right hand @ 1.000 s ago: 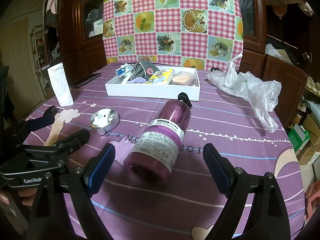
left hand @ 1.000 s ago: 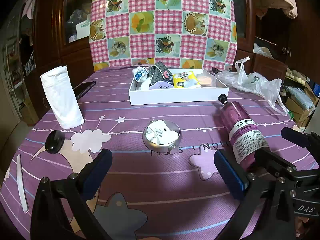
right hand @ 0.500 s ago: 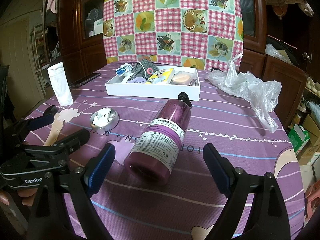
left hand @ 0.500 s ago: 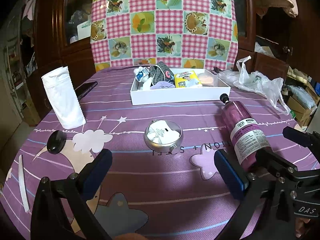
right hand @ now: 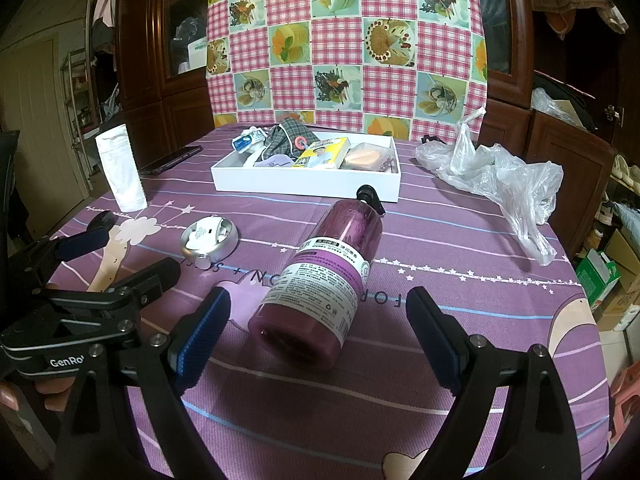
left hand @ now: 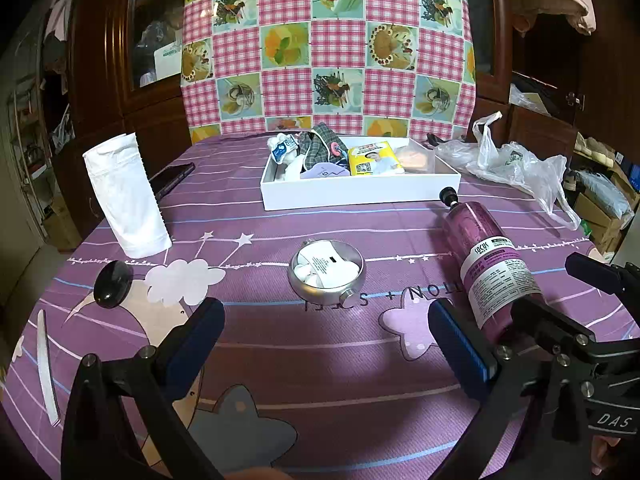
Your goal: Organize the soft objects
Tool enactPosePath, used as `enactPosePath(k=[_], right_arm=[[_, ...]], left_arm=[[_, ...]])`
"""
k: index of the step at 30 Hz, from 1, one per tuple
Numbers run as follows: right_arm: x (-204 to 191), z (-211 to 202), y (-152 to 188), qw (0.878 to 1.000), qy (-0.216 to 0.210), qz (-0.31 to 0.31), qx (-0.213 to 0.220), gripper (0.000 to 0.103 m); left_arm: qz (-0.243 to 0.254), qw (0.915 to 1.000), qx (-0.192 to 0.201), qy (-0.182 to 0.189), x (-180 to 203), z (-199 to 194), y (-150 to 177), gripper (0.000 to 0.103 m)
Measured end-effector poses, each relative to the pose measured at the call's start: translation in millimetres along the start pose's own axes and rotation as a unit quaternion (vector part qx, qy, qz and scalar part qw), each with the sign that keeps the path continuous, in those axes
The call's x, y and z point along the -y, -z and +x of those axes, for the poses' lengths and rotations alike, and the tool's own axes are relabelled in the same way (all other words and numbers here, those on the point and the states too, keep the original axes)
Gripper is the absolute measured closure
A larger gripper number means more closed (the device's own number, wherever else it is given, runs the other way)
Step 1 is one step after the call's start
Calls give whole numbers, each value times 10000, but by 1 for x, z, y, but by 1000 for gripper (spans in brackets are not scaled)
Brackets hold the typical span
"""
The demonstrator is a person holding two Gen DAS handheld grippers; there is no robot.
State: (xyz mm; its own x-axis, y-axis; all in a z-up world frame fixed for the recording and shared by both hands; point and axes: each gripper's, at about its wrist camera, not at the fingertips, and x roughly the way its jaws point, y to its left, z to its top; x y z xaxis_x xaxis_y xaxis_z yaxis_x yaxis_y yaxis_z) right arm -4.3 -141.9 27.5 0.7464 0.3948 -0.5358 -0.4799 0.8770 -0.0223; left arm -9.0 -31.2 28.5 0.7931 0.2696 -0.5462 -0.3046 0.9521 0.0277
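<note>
Between picks, by the look of it: left gripper (left hand: pixel 324 344) with fingers spread wide and empty, low over the surface (left hand: pixel 312 344) short of the round tin (left hand: pixel 327 271) of white pads. Right gripper (right hand: pixel 318 330) likewise agape, flanking the toppled purple bottle (right hand: pixel 324 276) without touching. Probably next: reach for a soft piece and carry it to the white tray (left hand: pixel 360 194) at the far side, already holding several.

Both wrist views look low across the table (left hand: pixel 320 360) toward the white tray (right hand: pixel 304 184), left view nearer the bowl (left hand: pixel 326 272).

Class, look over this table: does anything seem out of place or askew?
Yes: the purple bottle lies on its side on the tablecloth, nozzle toward the white box, rather than standing upright. Nothing appears spilled.
</note>
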Motion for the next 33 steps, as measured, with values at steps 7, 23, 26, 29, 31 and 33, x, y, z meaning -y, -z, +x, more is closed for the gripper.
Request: enactPosePath(k=[7,23,26,29,31,33], right_arm=[[0,0,0,10000,0,-1,-3,14],[0,1,0,10000,-7,-2,-11,14],[0,1,-1,10000,-6,-2,-8,14],[1,1,-1,10000,-7,-2,-13,14],[1,1,-1,10000,-6,0,-25,14],[1,2,-1,10000,-19,3,-40,14]], left_arm=[[0,10000,-3,4,0,0,0,0],[-3,10000,25,-31,-1,-2,0,0],[-13,10000,-5,-18,-1,-2,0,0],[-59,9999,-95,19,-1,0,0,0],[-154,9996,-217,102,-3,4,0,0],[-247,9990,-272,242,-4,6,1,1]])
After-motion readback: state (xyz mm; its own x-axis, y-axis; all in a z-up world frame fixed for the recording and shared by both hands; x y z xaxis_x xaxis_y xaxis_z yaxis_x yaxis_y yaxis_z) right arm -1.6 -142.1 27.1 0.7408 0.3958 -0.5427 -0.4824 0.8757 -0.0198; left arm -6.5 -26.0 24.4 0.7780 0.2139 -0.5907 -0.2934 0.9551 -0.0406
